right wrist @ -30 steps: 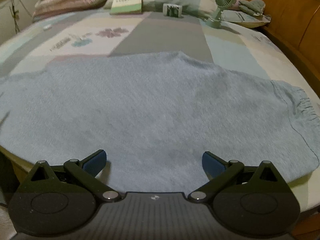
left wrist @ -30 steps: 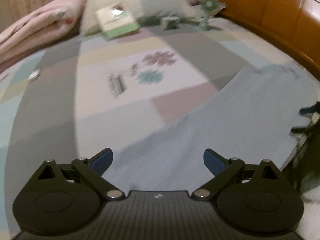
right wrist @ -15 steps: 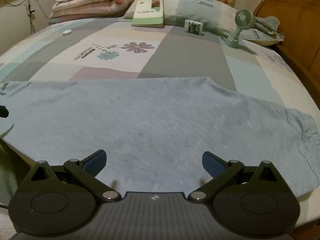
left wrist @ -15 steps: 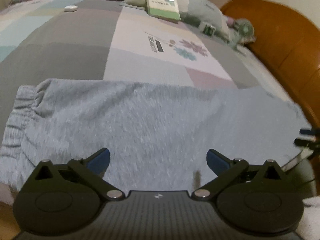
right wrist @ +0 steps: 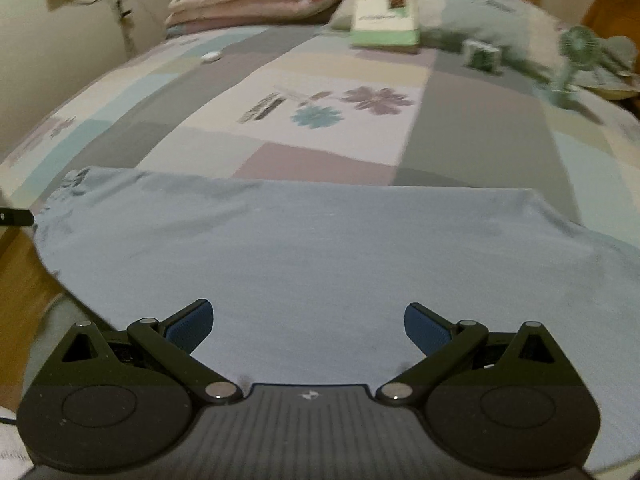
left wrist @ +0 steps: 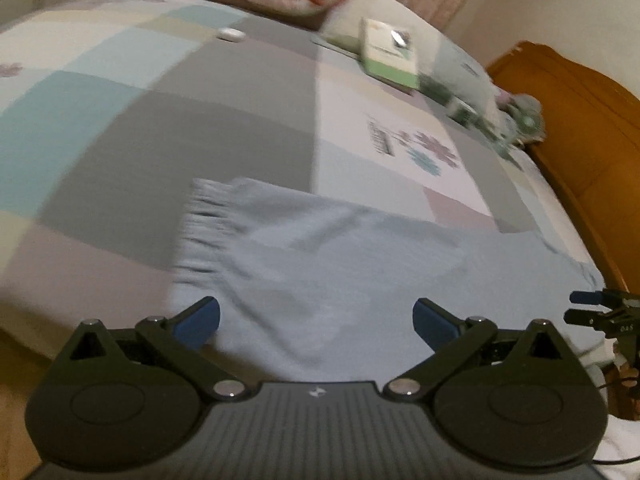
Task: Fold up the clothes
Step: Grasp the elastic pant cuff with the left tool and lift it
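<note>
A light blue garment (right wrist: 320,248), probably trousers though blur hides the detail, lies spread flat along the near edge of the bed (left wrist: 224,136). The left gripper (left wrist: 316,320) and right gripper (right wrist: 308,322) hover over it, fingers spread wide apart, holding nothing.

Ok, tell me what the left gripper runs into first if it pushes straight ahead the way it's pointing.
Most likely the light blue garment spread on the bed: it fills the space ahead of the open left gripper. Past its far edge lies only the patchwork bedspread. Depth is hard to judge in this blurred fisheye view.
</note>
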### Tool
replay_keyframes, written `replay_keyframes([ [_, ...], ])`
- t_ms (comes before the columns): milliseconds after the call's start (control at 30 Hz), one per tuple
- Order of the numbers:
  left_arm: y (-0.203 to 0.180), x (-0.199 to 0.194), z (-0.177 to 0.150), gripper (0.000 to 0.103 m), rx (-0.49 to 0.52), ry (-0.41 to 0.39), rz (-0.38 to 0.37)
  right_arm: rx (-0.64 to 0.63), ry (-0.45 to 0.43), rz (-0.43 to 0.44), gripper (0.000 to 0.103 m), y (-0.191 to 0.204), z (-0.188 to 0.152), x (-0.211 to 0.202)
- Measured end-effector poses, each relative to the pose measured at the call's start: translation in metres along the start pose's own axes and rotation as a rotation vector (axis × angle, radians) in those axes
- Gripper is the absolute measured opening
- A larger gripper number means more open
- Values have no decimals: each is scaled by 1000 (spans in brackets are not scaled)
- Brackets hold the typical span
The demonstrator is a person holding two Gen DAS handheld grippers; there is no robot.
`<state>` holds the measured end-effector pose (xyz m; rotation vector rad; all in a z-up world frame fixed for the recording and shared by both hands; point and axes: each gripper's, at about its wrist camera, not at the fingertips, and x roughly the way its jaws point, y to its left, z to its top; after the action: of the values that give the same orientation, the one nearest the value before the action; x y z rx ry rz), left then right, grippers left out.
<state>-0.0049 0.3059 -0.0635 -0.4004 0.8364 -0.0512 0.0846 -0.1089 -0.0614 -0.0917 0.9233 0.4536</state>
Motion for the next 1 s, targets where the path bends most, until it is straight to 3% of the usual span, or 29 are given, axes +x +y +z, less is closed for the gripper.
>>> replay_keyframes([
  [100,26,-9,5,102,-67,-6,30,-40,23,49,103,18,15,12],
  [200,52,-10,11,102,-155,-9,2,-87,31,91,103,39,29,22],
  [400,92,22,33,102,-313,70,-183,-82,28,162,103,62,49,35],
  [533,105,53,44,101,-355,159,-235,-59,47,134,103,63,49,40],
  [767,107,87,52,102,-365,246,-384,-4,71,87,103,58,53,53],
  [1000,99,112,76,102,-350,281,-423,-16,67,91,103,67,60,60],
])
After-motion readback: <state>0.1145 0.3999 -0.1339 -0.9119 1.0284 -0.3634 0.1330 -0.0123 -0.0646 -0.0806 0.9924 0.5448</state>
